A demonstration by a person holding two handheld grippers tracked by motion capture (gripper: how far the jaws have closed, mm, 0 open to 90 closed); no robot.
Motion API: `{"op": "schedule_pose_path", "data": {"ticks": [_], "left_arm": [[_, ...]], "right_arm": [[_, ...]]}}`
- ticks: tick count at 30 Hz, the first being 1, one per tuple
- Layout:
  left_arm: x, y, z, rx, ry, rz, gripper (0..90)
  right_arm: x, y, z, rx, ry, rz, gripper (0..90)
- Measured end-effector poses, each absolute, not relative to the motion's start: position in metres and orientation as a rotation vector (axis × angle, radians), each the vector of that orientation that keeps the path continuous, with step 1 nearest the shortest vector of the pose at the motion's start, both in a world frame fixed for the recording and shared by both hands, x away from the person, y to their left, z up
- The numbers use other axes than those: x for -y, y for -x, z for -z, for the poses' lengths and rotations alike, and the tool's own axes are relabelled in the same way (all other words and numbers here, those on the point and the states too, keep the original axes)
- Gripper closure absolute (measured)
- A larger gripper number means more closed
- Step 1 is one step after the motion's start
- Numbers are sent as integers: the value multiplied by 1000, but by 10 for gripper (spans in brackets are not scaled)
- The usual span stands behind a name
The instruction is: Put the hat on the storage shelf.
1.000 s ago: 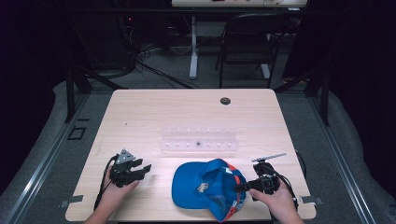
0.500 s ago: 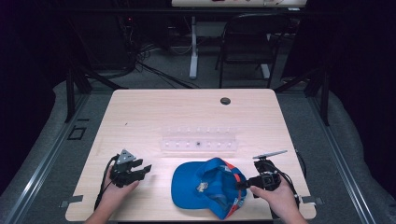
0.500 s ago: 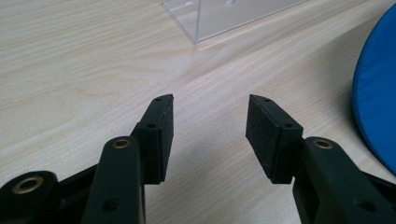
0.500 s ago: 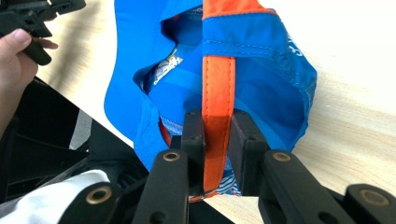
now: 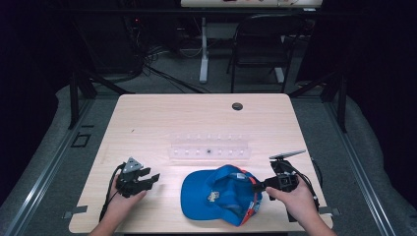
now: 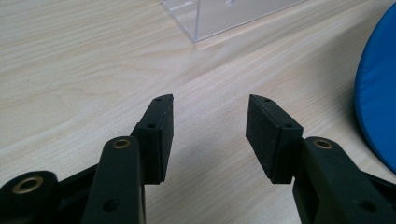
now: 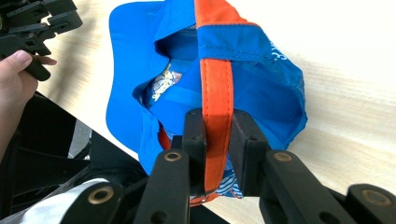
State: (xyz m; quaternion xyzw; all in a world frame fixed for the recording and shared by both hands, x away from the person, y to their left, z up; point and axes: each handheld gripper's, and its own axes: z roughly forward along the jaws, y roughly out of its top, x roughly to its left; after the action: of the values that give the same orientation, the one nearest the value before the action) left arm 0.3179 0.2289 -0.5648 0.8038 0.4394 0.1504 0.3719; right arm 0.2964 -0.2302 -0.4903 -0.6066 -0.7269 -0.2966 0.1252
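A blue cap (image 5: pixel 219 194) with an orange back strap (image 7: pixel 215 100) lies on the wooden table (image 5: pixel 162 123) near its front edge. My right gripper (image 5: pixel 256 184) is shut on that orange strap at the cap's right side, its jaws pinching the strap (image 7: pixel 216 140) from both sides. To the left of the cap, my left gripper (image 5: pixel 152 178) rests low over the table, open, with bare wood between its jaws (image 6: pixel 209 128). The cap's blue brim (image 6: pixel 376 107) shows at the right edge of the left gripper view.
A clear plastic rack (image 5: pixel 210 150) with a row of small white pieces lies across the table's middle, just beyond the cap; its corner (image 6: pixel 205 21) is ahead of my left gripper. A round cable hole (image 5: pixel 237 106) sits near the far edge.
The right gripper with the cap's strap has shifted slightly, tugging the cap a little. The left gripper has stayed in place, open.
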Motion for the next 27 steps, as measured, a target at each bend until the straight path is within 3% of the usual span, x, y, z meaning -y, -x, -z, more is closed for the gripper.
{"op": "schedule_pose_path", "data": {"ticks": [27], "left_arm": [[-228, -318, 566, -1128, -2058, -383, 521]], "right_arm": [[231, -321, 452, 2192, 1829, 738, 779]]}}
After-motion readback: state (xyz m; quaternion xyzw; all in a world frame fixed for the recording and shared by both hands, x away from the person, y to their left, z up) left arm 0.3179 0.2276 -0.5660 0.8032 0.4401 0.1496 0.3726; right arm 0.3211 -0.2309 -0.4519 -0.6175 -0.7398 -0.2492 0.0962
